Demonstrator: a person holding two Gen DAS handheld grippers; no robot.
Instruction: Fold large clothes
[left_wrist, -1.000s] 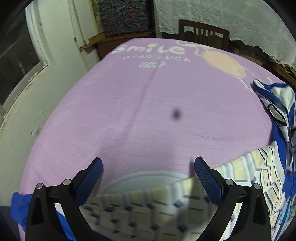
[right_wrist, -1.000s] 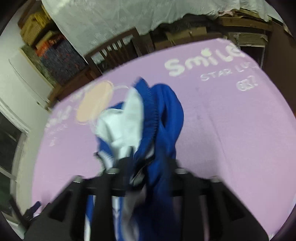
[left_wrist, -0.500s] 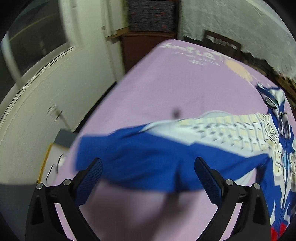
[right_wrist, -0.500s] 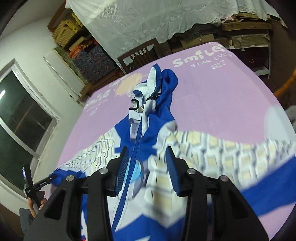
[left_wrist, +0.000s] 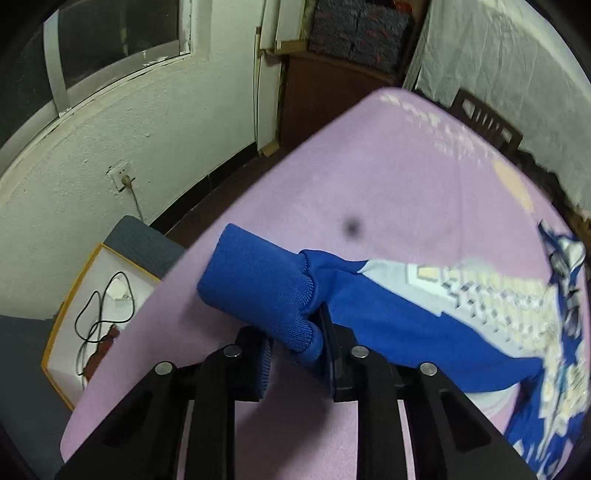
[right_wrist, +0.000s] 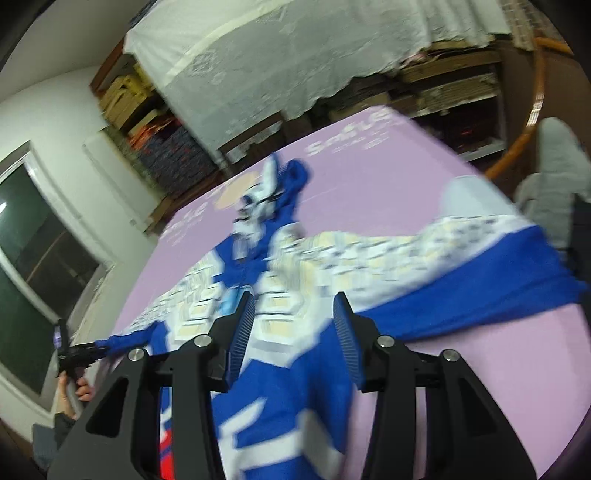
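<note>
The cuff (left_wrist: 258, 291) of the jacket (right_wrist: 280, 306) is blue ribbed knit cloth, matt. The purple sheet (left_wrist: 388, 192) looks like soft matt cloth. The left gripper (left_wrist: 295, 363) is matt black plastic with shiny metal screws (left_wrist: 232, 351). The wall (left_wrist: 147, 122) is rough white plaster.

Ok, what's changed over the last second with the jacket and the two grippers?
The left gripper, open a second ago, has just closed on the blue cuff of the jacket. The right gripper, which held the bunched hood, has let go; its jaws have been opening and now stand open over the jacket, spread flat with sleeves out. The pink sheet stays as it was.
</note>
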